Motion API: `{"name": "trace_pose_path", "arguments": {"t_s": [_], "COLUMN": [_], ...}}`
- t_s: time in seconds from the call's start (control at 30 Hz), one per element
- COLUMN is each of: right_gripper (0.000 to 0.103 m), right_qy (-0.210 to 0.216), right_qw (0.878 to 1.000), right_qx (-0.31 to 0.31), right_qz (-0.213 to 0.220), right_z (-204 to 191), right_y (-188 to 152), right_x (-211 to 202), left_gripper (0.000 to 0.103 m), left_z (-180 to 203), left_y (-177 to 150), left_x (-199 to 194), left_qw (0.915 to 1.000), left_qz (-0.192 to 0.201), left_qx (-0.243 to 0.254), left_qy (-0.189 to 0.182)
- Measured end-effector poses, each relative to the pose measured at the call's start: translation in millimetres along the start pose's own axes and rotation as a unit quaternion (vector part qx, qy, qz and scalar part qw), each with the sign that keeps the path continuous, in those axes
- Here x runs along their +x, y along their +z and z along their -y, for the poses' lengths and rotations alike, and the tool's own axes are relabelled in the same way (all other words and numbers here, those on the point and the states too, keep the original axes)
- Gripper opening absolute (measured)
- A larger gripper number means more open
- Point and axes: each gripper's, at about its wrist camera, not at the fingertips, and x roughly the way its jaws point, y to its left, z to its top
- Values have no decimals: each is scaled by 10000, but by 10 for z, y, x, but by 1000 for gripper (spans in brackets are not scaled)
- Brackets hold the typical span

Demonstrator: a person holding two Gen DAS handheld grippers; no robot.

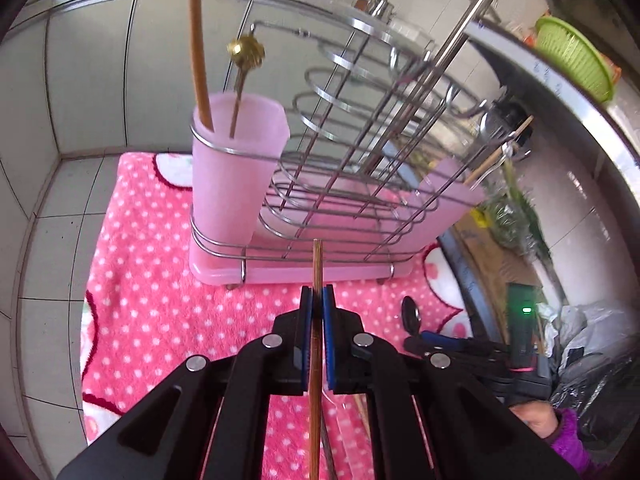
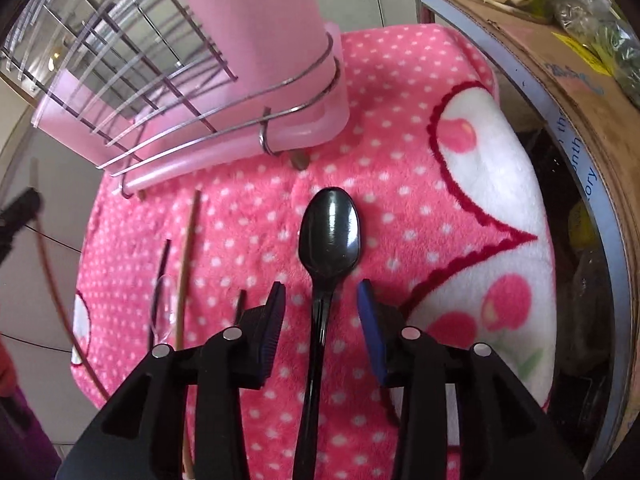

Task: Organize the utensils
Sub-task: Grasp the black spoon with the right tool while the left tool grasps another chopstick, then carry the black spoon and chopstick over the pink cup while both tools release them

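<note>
My left gripper (image 1: 317,300) is shut on a brown chopstick (image 1: 316,264) and holds it above the pink towel, in front of the wire utensil rack (image 1: 352,152). The rack's pink cup (image 1: 232,168) holds a wooden stick (image 1: 199,48) and a gold utensil (image 1: 245,56). My right gripper (image 2: 322,300) is open, its jaws on either side of the handle of a black plastic spoon (image 2: 330,232) that lies on the towel. The rack also shows in the right wrist view (image 2: 180,92), beyond the spoon.
The pink polka-dot towel (image 2: 400,152) covers the work area. A chopstick (image 2: 188,252), thin dark utensils (image 2: 162,264) and a clear utensil (image 2: 164,312) lie left of the spoon. A cardboard box (image 2: 560,64) stands at the right. A green basket (image 1: 572,56) sits on a counter.
</note>
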Motion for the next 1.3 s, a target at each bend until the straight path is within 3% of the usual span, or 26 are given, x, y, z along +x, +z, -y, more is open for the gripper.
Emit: {"name": "trace_pose_path", "arguments": {"t_s": [0.07, 0.13, 0.33, 0.6, 0.93, 1.3], "right_gripper": [36, 16, 11, 11, 11, 11], "right_qy": [-66, -271, 110, 1093, 1964, 2226], "right_qw": [10000, 9996, 9991, 9842, 9405, 8830], "right_qx": [-32, -57, 266, 554, 192, -392], "right_qz": [4, 20, 327, 1274, 2767, 4114], "right_z": [-15, -16, 156, 283, 30, -229], "right_y": [30, 45, -22, -71, 36, 506], "right_x": [14, 16, -107, -577, -1439, -2121], "left_gripper": [5, 5, 5, 5, 5, 5], "left_z": [4, 25, -28, -33, 76, 222], "left_y": [-9, -6, 28, 81, 232, 585], "left_x": [-59, -93, -369, -741, -1211, -1773], "left_qw": [10000, 9999, 9984, 9927, 9828, 9661], "left_qz": [78, 163, 555, 1186, 1844, 2568], "left_qx": [-6, -20, -95, -128, 12, 208], "left_qy": [-38, -53, -89, -175, -80, 165]}}
